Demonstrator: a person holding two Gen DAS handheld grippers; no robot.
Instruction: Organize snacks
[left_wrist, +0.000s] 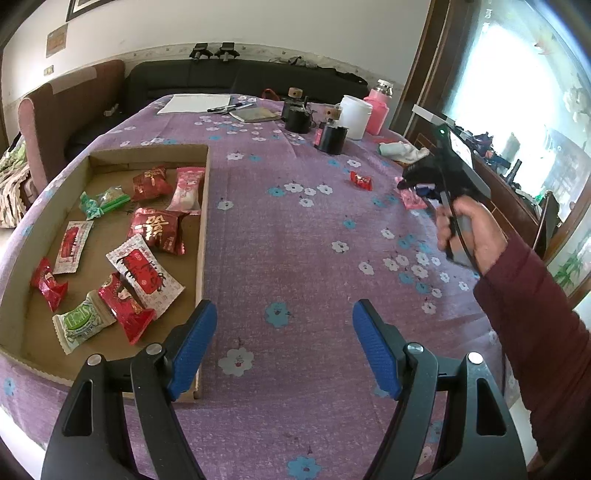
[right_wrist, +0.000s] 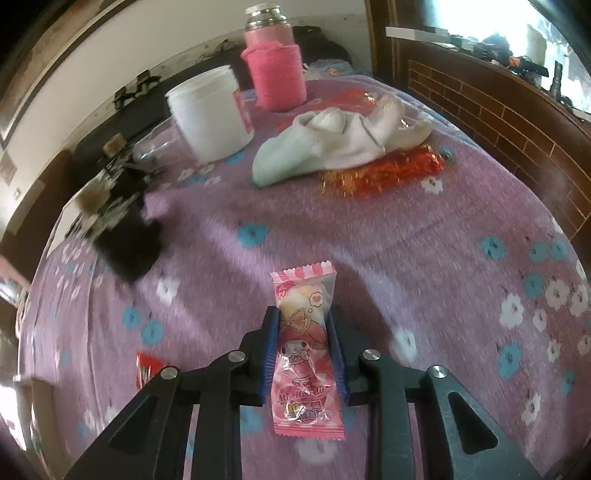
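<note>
My right gripper (right_wrist: 303, 328) is clenched on the pink snack packet (right_wrist: 304, 354), seemingly just above the bench (right_wrist: 406, 251); my left gripper (left_wrist: 284, 332) is released — empty — beside the cardboard tray (left_wrist: 204, 221).

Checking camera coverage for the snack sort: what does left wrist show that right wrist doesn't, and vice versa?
Left wrist only: the cardboard tray holding about ten wrapped snacks, the open, empty left claw, and the person's hand gripping the right tool.

Right wrist only: the right claw shut on the pink candy pack, seen close up, and a red foil wrapper under the cloth.

Both: purple flowered tablecloth, white tub, pink bottle, white cloth, small red candy loose on the table.
</note>
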